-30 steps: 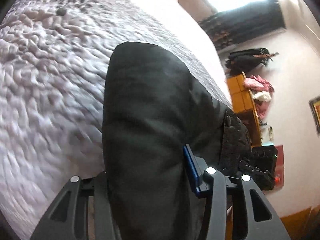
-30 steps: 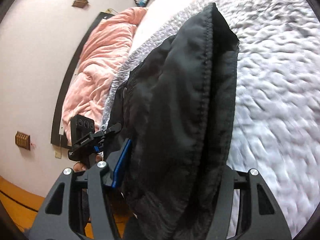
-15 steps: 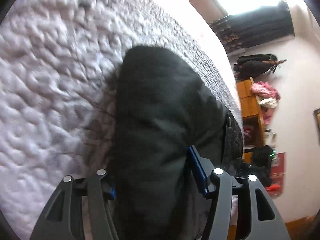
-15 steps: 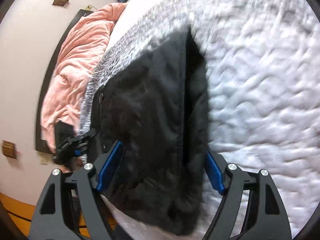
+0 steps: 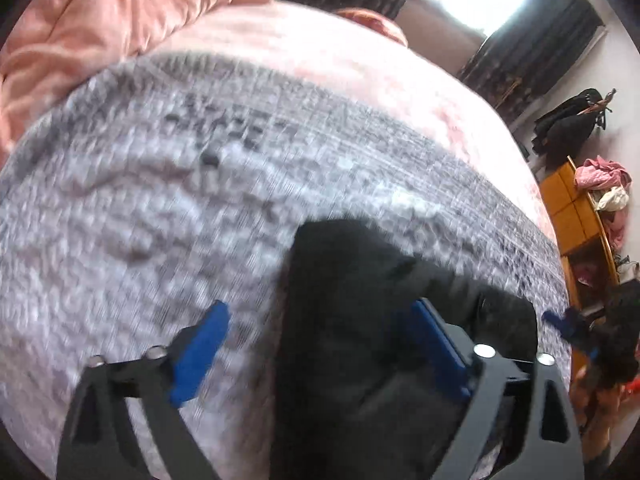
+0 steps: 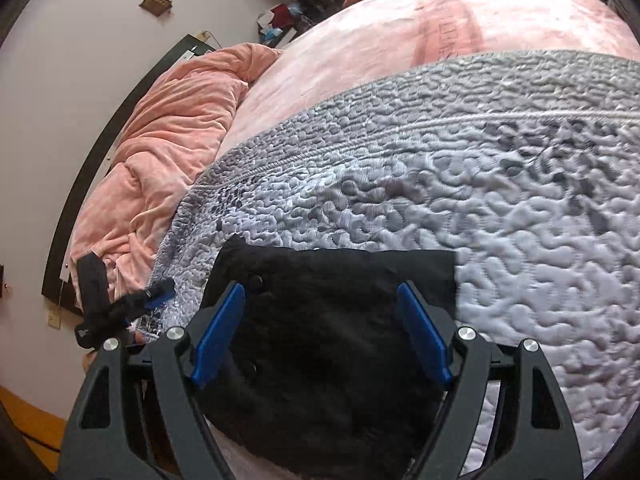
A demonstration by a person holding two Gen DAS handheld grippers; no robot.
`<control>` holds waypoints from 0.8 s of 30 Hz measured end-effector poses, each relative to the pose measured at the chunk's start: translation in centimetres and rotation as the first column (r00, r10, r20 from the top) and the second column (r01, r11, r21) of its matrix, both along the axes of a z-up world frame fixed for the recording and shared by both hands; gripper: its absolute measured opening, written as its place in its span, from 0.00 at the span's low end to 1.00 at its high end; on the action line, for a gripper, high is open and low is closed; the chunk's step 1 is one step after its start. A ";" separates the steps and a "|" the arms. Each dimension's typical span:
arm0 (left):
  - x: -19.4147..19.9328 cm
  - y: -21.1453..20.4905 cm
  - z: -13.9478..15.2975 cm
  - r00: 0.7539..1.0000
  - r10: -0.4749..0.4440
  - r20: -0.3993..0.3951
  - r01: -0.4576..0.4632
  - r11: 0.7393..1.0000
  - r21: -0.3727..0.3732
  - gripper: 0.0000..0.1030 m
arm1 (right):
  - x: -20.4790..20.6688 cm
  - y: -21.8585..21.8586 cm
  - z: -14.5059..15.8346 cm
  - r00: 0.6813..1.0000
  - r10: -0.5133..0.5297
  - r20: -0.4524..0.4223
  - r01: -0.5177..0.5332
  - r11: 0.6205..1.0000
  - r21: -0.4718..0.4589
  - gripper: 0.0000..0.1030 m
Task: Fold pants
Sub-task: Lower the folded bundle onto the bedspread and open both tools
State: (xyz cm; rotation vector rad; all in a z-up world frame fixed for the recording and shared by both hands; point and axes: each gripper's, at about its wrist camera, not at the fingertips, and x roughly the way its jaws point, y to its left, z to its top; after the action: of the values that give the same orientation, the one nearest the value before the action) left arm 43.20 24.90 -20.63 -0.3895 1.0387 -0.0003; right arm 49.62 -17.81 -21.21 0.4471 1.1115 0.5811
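The black pants (image 6: 332,344) lie folded in a flat block on the grey quilted bedspread (image 6: 480,184), near the bed's front edge. My right gripper (image 6: 320,340) is open, its blue pads spread above the pants with nothing between them gripped. My left gripper (image 5: 320,344) is open too; the pants (image 5: 360,320) lie under and between its blue pads, and the view is blurred. The left gripper also shows at the left of the right wrist view (image 6: 120,304).
A pink blanket (image 6: 168,152) is bunched at the bed's left side by the wall. A pink sheet (image 6: 440,24) covers the far half of the bed. An orange shelf (image 5: 576,216) with clothes stands to the right.
Both grippers have opened and let go of the pants. The pants went from hanging in the jaws to lying flat on the bedspread. Both grippers have pulled back and tilted up.
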 end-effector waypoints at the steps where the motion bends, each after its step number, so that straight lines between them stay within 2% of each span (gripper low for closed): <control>1: 1.3 -0.7 -0.1 1.000 -0.009 -0.014 0.009 1.000 0.019 0.92 | 0.2 0.2 -0.4 1.000 -0.008 -0.010 0.008 1.000 -0.003 0.76; 3: 3.5 -1.8 -2.0 0.997 -0.015 -0.082 0.022 0.997 0.077 0.91 | 1.0 0.3 -2.0 0.998 -0.051 -0.047 0.050 0.998 -0.030 0.76; 4: 4.6 -2.1 -3.5 0.989 -0.010 -0.147 0.026 0.994 0.108 0.91 | 1.2 0.3 -2.7 0.996 -0.063 -0.068 0.061 0.998 -0.034 0.76; 7: 5.6 -2.5 -4.9 0.980 0.000 -0.201 0.016 0.997 0.079 0.92 | 1.6 0.0 -5.3 0.990 -0.079 -0.118 0.069 0.994 -0.084 0.76; 9: 5.5 -2.6 -4.8 0.979 0.000 -0.206 0.016 0.997 0.073 0.92 | 1.5 0.1 -5.8 0.991 -0.056 -0.123 0.042 0.992 -0.115 0.76; 12: 4.1 -2.0 -3.8 0.982 0.012 -0.186 -0.005 0.999 0.038 0.87 | 0.2 -1.1 -4.1 0.991 -0.081 -0.111 0.075 0.996 -0.056 0.76; 15: 0.3 -1.8 -1.2 0.996 0.019 -0.082 -0.016 0.999 0.034 0.88 | -3.2 -2.3 -1.3 0.996 -0.060 -0.064 0.063 0.997 0.043 0.77; 17: -3.2 -2.0 -0.3 0.999 0.029 -0.042 -0.026 0.997 0.066 0.89 | -6.2 -2.7 -0.2 0.999 -0.035 -0.039 0.038 0.996 0.077 0.78; 21: -8.2 -3.1 -1.8 0.997 0.050 -0.066 -0.041 0.989 0.139 0.89 | -10.0 -2.8 -1.4 0.996 -0.018 -0.084 0.027 0.994 0.105 0.78; 24: -9.2 -4.4 -3.7 0.994 0.033 -0.101 -0.013 0.981 0.194 0.90 | -10.2 -2.2 -4.1 0.989 -0.027 -0.146 0.037 0.997 0.067 0.77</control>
State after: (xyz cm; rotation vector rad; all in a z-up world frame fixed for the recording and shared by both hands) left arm 34.00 20.51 -24.33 -0.2269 1.1264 0.1422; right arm 39.39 -19.99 -25.30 0.5736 1.2237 0.5672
